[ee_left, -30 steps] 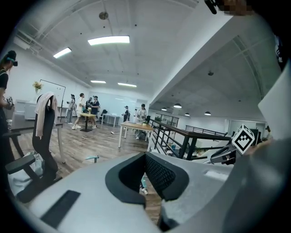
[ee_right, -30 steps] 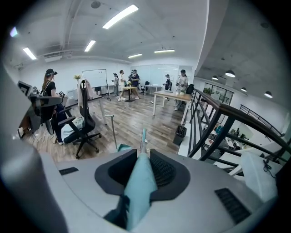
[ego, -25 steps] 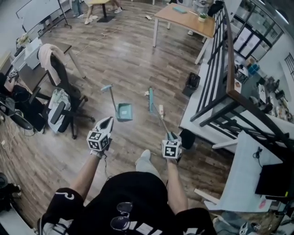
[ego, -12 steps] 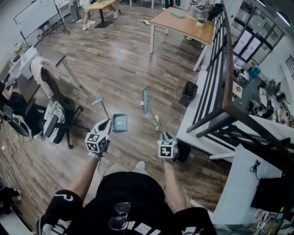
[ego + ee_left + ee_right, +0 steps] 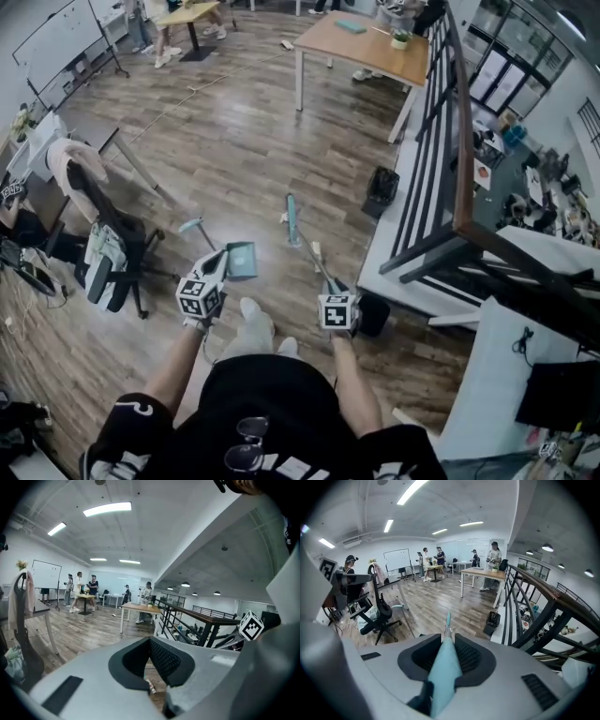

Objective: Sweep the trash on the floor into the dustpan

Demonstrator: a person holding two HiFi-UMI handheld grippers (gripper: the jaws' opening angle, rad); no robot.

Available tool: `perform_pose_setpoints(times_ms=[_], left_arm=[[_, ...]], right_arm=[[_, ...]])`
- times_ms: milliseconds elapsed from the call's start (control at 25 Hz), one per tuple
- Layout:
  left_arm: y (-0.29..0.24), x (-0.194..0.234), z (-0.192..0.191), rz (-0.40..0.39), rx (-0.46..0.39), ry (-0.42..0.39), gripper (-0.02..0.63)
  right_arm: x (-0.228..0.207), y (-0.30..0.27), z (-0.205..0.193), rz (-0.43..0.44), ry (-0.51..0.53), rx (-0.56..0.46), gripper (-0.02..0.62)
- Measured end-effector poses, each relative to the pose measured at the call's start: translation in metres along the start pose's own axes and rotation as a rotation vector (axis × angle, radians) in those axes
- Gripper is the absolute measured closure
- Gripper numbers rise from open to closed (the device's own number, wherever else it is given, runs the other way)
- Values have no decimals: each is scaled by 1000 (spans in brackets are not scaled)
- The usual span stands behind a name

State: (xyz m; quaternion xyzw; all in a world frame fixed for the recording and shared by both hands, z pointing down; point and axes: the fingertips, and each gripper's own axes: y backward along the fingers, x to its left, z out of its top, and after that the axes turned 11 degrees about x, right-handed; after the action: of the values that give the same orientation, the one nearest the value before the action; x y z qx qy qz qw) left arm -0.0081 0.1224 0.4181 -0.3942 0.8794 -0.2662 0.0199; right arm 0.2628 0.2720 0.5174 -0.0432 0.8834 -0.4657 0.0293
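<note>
Wide open-plan office, and underfoot a wood-plank floor (image 5: 234,131) running off to a wooden-topped desk (image 5: 361,42) at the far end. There's an office chair (image 5: 103,234) draped with clothes out on the left, a black railing (image 5: 441,141) down the right, and a black bin (image 5: 380,187) at its foot.

The right gripper (image 5: 330,283) has its jaws clamped on the broom (image 5: 309,246), with the teal handle squeezed between the pads. The shaft runs forward and slightly left from the person, sloping down to a narrow teal head on the boards. That head's long axis also points away from the person. A pale scrap (image 5: 281,217) lies just beside the head.

The left gripper (image 5: 217,264) has its jaws apart, with only bare floor showing through the gap. The teal dustpan (image 5: 241,261) sits just ahead of it, left of the broom head, its long handle leaning off to the left. Whether pan and gripper touch can't be told.
</note>
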Motion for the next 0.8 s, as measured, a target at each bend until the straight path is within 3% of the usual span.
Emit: perform_pose_setpoints(times_ms=[200, 560, 800], left_arm=[[-35, 26, 11, -24, 16, 9, 607], [-83, 94, 40, -56, 18, 49, 607], [-100, 145, 39, -62, 19, 96, 607]], right_arm=[[3, -27, 12, 0, -22, 59, 511], [15, -59, 89, -41, 3, 56, 510], [26, -84, 134, -79, 31, 65, 511]])
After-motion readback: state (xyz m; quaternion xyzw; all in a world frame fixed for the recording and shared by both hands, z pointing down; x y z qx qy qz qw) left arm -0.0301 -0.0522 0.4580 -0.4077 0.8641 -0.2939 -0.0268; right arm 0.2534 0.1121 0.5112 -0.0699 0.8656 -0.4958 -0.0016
